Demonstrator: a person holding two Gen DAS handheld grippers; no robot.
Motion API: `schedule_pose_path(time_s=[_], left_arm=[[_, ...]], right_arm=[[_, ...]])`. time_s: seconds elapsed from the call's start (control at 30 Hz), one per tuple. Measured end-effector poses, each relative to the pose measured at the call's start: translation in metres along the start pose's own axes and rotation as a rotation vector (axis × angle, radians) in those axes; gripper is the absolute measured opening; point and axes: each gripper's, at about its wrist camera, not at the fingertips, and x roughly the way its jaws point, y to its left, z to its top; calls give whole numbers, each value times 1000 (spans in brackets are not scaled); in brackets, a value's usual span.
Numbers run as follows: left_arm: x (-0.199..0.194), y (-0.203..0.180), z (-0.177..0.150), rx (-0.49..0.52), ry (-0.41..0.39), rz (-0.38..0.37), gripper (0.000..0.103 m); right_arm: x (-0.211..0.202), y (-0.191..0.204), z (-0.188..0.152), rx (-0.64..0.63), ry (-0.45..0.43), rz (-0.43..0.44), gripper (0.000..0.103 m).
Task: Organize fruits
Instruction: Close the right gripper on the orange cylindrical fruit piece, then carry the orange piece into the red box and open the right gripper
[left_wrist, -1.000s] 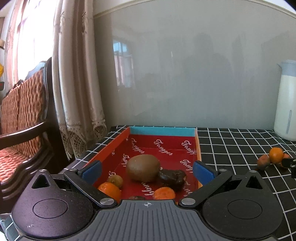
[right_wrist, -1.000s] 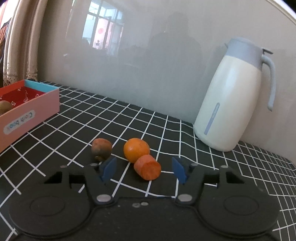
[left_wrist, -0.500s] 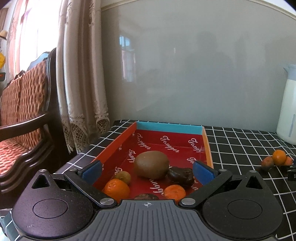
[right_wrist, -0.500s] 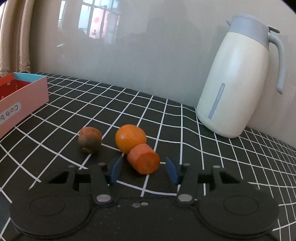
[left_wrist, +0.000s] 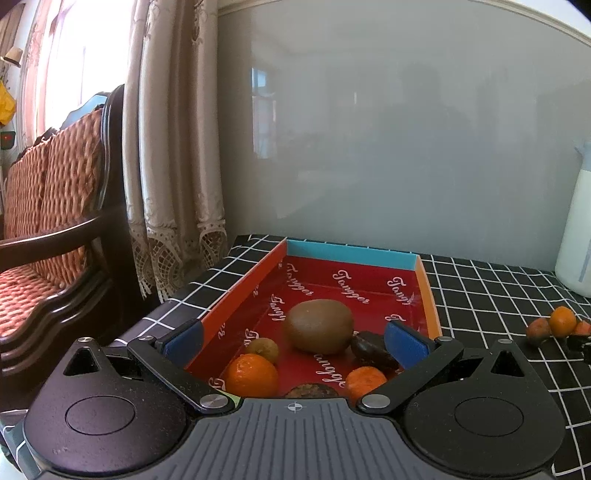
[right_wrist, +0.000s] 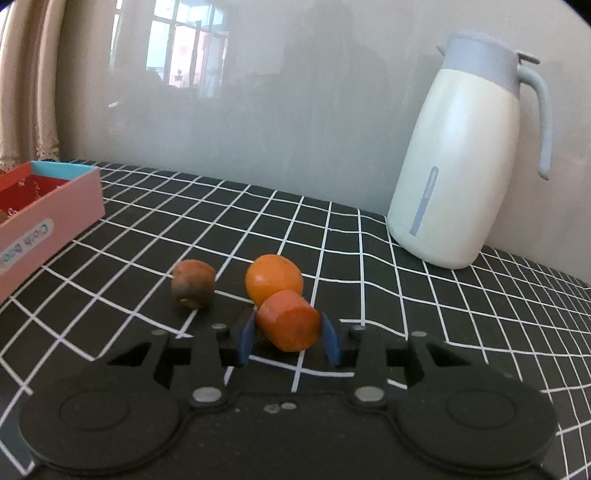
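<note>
My right gripper has its blue pads close on both sides of an orange carrot chunk on the checked cloth; contact is not clear. A round orange fruit touches the chunk behind it, and a small brown fruit lies to the left. My left gripper is open and empty above the near end of a red-lined box. The box holds a kiwi, an orange, a small brown fruit, a dark piece and a carrot piece.
A white jug with a grey lid stands at the back right against the grey wall. The box shows at the left of the right wrist view. A curtain and a wooden chair stand left of the table.
My right gripper moved forward around the carrot chunk and its jaws narrowed onto it. My left gripper rose a little and drifted left over the box.
</note>
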Motion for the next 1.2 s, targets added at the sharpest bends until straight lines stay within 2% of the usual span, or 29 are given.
schedule_pose_path(time_s=[0.57, 0.8, 1.2], left_arm=[[-14, 4, -1, 5, -12, 6, 103], [-17, 18, -1, -9, -15, 30, 103], [-14, 39, -2, -17, -4, 53, 103]], right_arm=[[-90, 17, 23, 9, -154, -6, 37], [-108, 24, 34, 32, -199, 11, 37], [-107, 64, 48, 26, -232, 86, 37]])
